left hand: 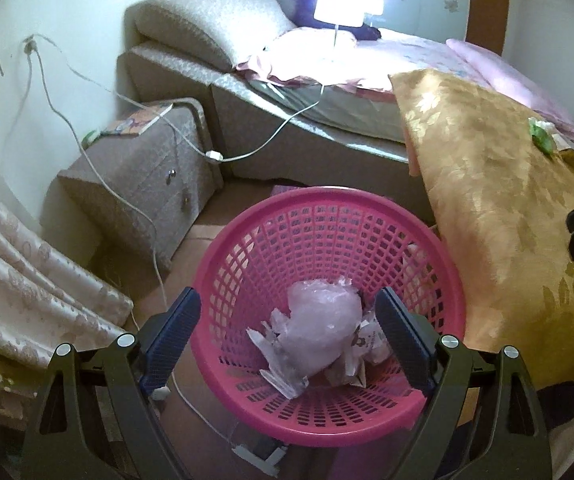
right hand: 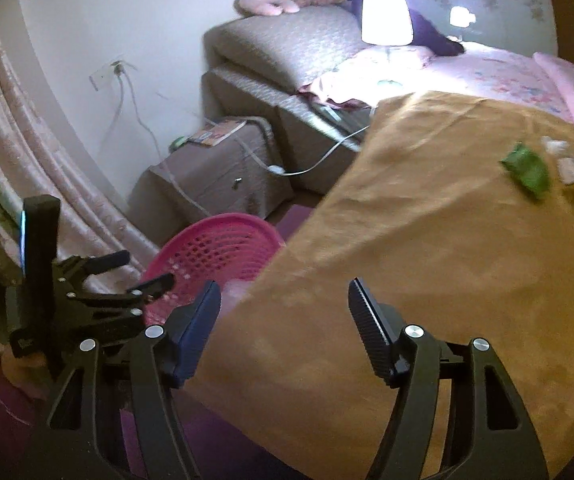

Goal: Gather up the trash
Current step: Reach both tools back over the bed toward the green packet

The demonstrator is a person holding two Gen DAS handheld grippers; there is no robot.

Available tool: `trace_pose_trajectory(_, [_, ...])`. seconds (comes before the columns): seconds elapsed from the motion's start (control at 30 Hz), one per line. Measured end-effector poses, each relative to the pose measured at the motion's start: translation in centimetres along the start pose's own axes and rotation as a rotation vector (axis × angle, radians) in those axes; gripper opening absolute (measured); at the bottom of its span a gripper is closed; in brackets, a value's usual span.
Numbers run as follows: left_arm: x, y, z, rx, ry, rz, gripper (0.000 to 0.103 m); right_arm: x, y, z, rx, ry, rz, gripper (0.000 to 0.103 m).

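From the left wrist, the left gripper hangs over a round pink plastic basket, its ribbed blue pads spread wide to either side of the basket's inside and pinching nothing. The basket's wall and floor are an open lattice of small slots, and in it lie a crumpled ball of clear plastic wrap and some creased paper scraps; print shows on one scrap but cannot be read. Just right of the basket drapes a gold cloth with a shiny woven leaf pattern, and on it, well away from the basket, sits a crumpled green wrapper. Behind the basket stands a quilted beige nightstand bearing a colourful book whose cover is not legible. From the right wrist, which is blurred, the right gripper is above the near part of the gold cloth, jaws parted and empty. The pink basket lies left of the cloth's edge, with the left gripper over it, and the green wrapper rests far up the cloth to the right, beside a few pale scraps too smeared to identify.
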State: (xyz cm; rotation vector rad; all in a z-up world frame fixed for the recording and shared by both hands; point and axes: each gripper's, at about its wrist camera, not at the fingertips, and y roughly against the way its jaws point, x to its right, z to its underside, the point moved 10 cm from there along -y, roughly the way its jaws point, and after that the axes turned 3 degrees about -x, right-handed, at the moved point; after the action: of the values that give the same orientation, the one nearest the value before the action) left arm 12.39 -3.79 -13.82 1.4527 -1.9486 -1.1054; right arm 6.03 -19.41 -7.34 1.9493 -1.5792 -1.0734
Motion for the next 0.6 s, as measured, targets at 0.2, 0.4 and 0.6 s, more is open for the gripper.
trace_pose_trajectory(0.2, [2.0,0.9,-0.6,0.031,-0.047,0.016,0.085,5.1,3.4,1.4,0.051,-0.052,0.112,0.069])
trace_pose_trajectory(0.4, [4.3,1.5,-0.8,0.034,-0.088,0.042,0.085,12.1,7.1,3.3,0.094,-0.135,0.258,0.071])
trace_pose_trajectory(0.6, [6.3,1.8,-1.1,0.034,-0.119,0.063,0.085,17.8,9.4,5.4,0.095,-0.216,0.383,0.072])
